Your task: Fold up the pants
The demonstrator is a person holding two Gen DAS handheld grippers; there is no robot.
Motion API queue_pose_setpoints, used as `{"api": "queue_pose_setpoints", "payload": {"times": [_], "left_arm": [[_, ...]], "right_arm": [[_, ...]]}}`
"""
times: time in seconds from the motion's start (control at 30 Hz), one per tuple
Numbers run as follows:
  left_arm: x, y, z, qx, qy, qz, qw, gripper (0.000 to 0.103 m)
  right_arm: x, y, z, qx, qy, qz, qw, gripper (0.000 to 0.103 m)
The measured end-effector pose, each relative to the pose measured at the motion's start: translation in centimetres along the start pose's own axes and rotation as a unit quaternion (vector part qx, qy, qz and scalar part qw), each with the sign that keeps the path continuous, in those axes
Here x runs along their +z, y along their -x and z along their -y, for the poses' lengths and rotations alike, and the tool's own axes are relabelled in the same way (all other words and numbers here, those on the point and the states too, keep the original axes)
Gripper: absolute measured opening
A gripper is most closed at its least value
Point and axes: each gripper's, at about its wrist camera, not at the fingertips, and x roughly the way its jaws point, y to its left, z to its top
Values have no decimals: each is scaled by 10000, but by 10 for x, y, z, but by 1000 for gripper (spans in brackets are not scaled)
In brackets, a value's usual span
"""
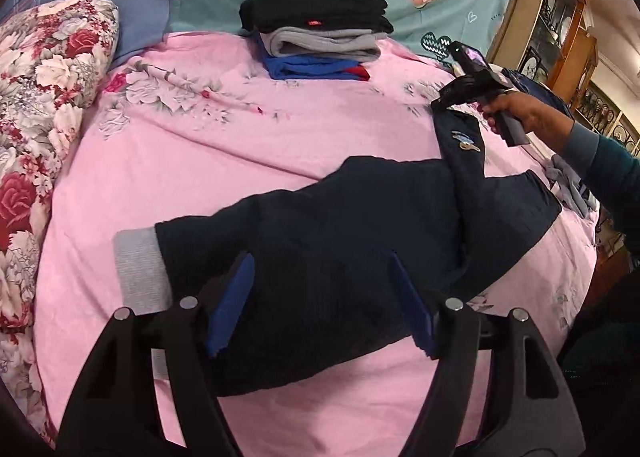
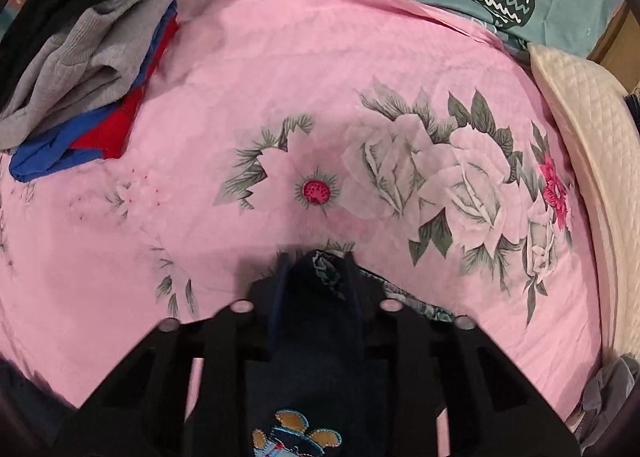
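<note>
One pair of navy quilted pants (image 1: 320, 241) is spread on the pink floral sheet (image 1: 192, 153), straddled by the left gripper's (image 1: 320, 305) wide-apart, empty jaws, while the right gripper (image 2: 316, 257), steeply tilted down, is seemingly pinched onto their waist edge, three folded garments (image 1: 316, 37) being stacked beyond.

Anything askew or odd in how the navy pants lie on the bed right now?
Yes. The navy pants lie crooked across the pink sheet, one strip pulled away by the right gripper, which is shut on it. The folded stack behind looks tidy.
</note>
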Motion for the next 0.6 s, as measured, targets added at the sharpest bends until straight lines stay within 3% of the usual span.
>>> {"api": "queue_pose_setpoints", "payload": {"times": [0.17, 0.33, 0.47, 0.6], "left_arm": [[-9, -20, -15, 143, 347, -313, 9988, 72], [-18, -32, -37, 244, 808, -588, 9947, 72], [-22, -27, -43, 254, 941, -624, 9933, 72], [-23, -23, -39, 387, 858, -659, 9934, 72]], "right_arm": [[-19, 49, 26, 496, -126, 451, 9977, 9], [-49, 131, 74, 1346, -431, 1221, 9824, 9], [-104, 196, 117, 1804, -518, 1828, 9651, 9], [-179, 217, 165, 1964, -690, 2091, 9555, 9]]}}
